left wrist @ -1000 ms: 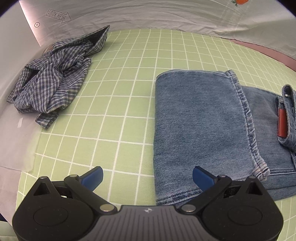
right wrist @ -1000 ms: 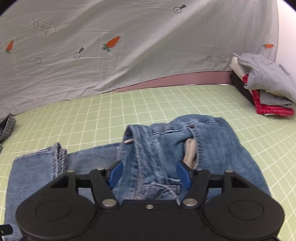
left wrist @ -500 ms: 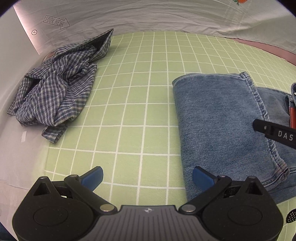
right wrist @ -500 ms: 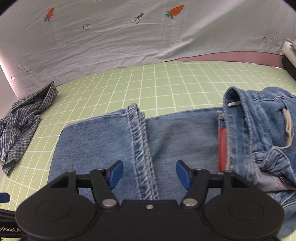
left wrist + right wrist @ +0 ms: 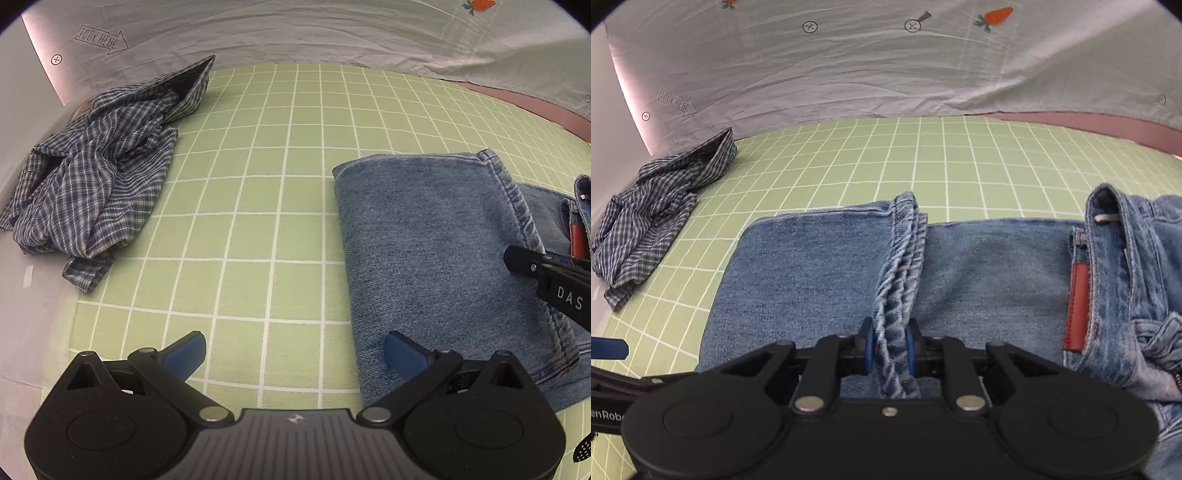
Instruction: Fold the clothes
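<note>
The hem of the faded blue denim jeans is being clamped by the right gripper, their length running right; the left gripper is being held apart at their left fold.

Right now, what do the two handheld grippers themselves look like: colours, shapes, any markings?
Both are matte black. The left gripper has round housings, silver pivot pins, a ribbed grey centre plate with a small logo, and blue fingers. The right gripper looks alike, with blue pads; its side shows white "DAS" lettering.
</note>
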A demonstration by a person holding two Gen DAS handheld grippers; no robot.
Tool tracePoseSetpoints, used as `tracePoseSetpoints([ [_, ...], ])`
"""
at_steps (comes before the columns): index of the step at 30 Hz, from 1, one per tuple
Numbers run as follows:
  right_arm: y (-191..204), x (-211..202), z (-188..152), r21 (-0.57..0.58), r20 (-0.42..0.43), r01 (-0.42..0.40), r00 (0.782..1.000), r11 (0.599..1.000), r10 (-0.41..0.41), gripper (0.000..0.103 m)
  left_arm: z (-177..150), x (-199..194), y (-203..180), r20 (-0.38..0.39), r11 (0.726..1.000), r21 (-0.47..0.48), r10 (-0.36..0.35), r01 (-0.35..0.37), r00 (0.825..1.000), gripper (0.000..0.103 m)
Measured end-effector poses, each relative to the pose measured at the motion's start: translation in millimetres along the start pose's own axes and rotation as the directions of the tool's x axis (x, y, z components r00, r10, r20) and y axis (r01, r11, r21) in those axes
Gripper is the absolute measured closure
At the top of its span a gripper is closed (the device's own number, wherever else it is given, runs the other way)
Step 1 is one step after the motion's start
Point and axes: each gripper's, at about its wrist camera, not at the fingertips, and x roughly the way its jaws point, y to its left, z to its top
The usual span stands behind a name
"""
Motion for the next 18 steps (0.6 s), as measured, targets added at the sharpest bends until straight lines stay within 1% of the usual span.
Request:
tracePoseSetpoints([
  [4,-6,-24,8,-0.042,0.073,0.074,0.995,0.996,-0.071,0.086,3,-8,-7,0.04,0.999,-0.002,-0.032,0.032,0.999,0.001],
  [7,-24,-41,13,-0.014,0.112,0.165,0.98,0.986,-0.162,0.086,4,-10,-15,0.056,0.999,0.008,-0.051,0.051,0.997,0.001],
  [8,-32,-43,13,0.011,0.104,0.194,0.976,0.981,-0.194,0.086,4,-10,-17,0.055,0.998,0.011,-0.057,0.056,0.997,0.001],
  [11,-54,-19,3,0.02,-0.041,0.221,0.975,0.975,-0.22,0.082,3,-8,-23,0.044,0.997,0.016,-0.07,0.069,0.997,0.001],
  [12,-58,-10,-4,0.021,-0.073,0.227,0.972,0.974,-0.225,0.078,3,-8,-25,0.04,0.997,0.017,-0.072,0.072,0.997,0.001],
  [13,-58,-5,-10,0.008,-0.086,0.233,0.969,0.972,-0.232,0.075,2,-8,-27,0.037,0.997,0.019,-0.075,0.074,0.997,0.001],
  [15,-50,-8,-14,-0.04,-0.073,0.248,0.965,0.968,-0.251,0.07,2,-7,-30,0.03,0.997,0.023,-0.08,0.079,0.996,0.001],
  [16,-47,-10,-14,-0.056,-0.07,0.249,0.965,0.967,-0.252,0.058,2,-7,-32,0.027,0.996,0.025,-0.082,0.082,0.996,0.001],
  [17,-47,-15,-14,-0.057,-0.051,0.248,0.967,0.967,-0.251,0.043,2,-7,-33,0.024,0.996,0.027,-0.085,0.084,0.996,0.001],
  [18,-47,-19,-13,-0.056,-0.029,0.248,0.968,0.967,-0.25,0.04,2,-6,-35,0.02,0.996,0.028,-0.087,0.086,0.996,0.001],
])
